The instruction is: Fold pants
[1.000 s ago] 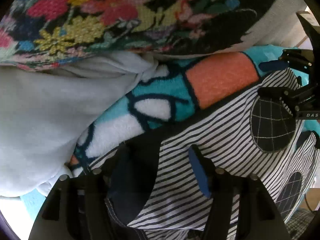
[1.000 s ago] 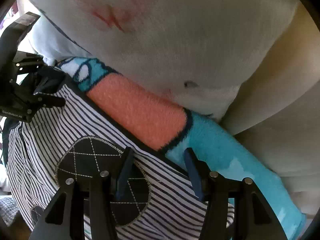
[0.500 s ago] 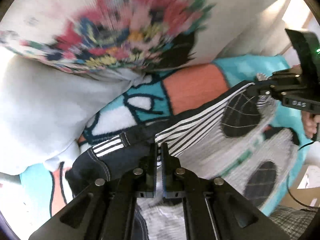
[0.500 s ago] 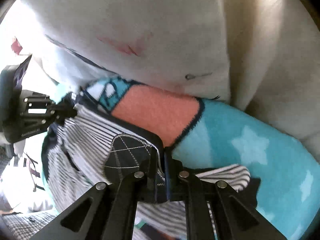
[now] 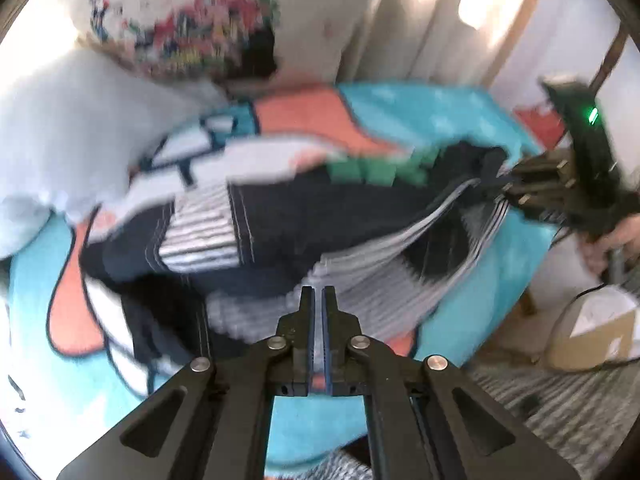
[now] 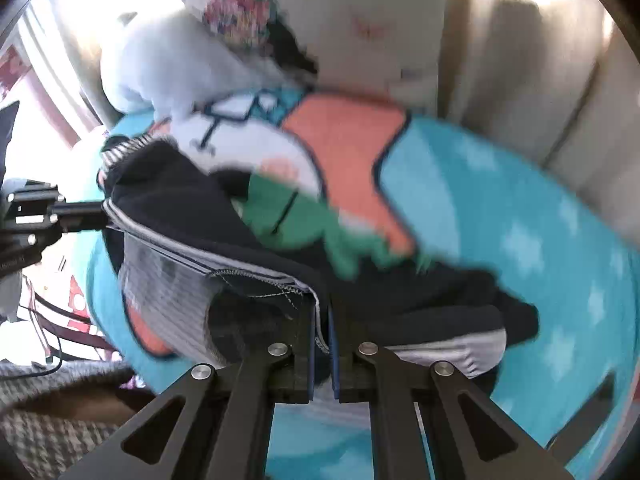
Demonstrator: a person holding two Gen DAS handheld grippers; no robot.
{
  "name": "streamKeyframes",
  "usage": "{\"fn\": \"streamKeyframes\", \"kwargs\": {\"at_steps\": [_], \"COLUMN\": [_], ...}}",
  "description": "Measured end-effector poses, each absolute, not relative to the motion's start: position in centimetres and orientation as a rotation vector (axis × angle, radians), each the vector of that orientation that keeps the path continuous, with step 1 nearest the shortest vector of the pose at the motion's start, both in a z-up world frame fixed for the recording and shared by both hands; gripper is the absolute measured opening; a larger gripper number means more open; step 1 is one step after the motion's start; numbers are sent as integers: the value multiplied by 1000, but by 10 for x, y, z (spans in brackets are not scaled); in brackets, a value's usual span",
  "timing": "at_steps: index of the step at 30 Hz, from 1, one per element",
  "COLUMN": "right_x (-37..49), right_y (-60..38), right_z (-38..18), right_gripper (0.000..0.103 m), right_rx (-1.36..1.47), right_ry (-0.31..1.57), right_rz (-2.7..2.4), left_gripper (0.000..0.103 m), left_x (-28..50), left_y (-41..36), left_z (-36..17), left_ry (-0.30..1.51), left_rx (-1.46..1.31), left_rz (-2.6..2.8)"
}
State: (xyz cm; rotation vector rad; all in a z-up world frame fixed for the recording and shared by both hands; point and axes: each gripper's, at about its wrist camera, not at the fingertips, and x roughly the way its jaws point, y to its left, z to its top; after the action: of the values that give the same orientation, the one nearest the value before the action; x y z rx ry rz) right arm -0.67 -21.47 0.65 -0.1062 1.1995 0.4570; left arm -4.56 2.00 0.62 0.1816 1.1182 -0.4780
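The striped pants [image 5: 400,280] hang lifted off the bright cartoon blanket [image 6: 500,208], stretched as one band between the two claws, their dark lining and stitched hem turned up toward the cameras. That band is the long axis that matters: it runs crosswise, from the left gripper [image 5: 318,300] at one end of the hem to the right gripper [image 6: 322,320] at the other, so each claw has cloth directly at its fingertips and neither is nearer than the other. Both claws are pinched to a narrow slit; in the right wrist view the white-edged hem plainly passes between the pads, and in the left wrist view the striped cloth meets the tips, though blur hides the exact bite. Relative to the blanket, the rest of the garment trails down and away from the held edge, still lying bunched on the orange and white print. Beyond the blanket stand a pale cushion [image 6: 380,20] with a flowered panel and a grey-white plush heap [image 5: 60,128]; a cardboard box [image 5: 592,340] sits off the blanket's edge. The coming move likely carries the held edge across the trailing part, both hands keeping the band taut.
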Motion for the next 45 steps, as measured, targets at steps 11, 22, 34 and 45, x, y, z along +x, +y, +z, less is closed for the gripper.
{"fn": "streamKeyframes", "kwargs": {"at_steps": [11, 22, 34, 45], "right_x": [-72, -72, -71, -44], "right_y": [-266, -296, -312, -332], "right_z": [-6, 14, 7, 16], "right_gripper": [39, 42, 42, 54], "right_rx": [97, 309, 374, 392], "right_ry": [1252, 1148, 1129, 1077], "right_rz": [226, 112, 44, -8], "left_gripper": [11, 67, 7, 27], "left_x": [-67, 35, -31, -62], "left_y": [123, 148, 149, 184], "left_z": [-1, -10, -28, -29], "left_ry": [1208, 1208, 1291, 1275], "left_rx": [-6, -543, -508, -471], "left_rz": [-378, -362, -310, -249]}}
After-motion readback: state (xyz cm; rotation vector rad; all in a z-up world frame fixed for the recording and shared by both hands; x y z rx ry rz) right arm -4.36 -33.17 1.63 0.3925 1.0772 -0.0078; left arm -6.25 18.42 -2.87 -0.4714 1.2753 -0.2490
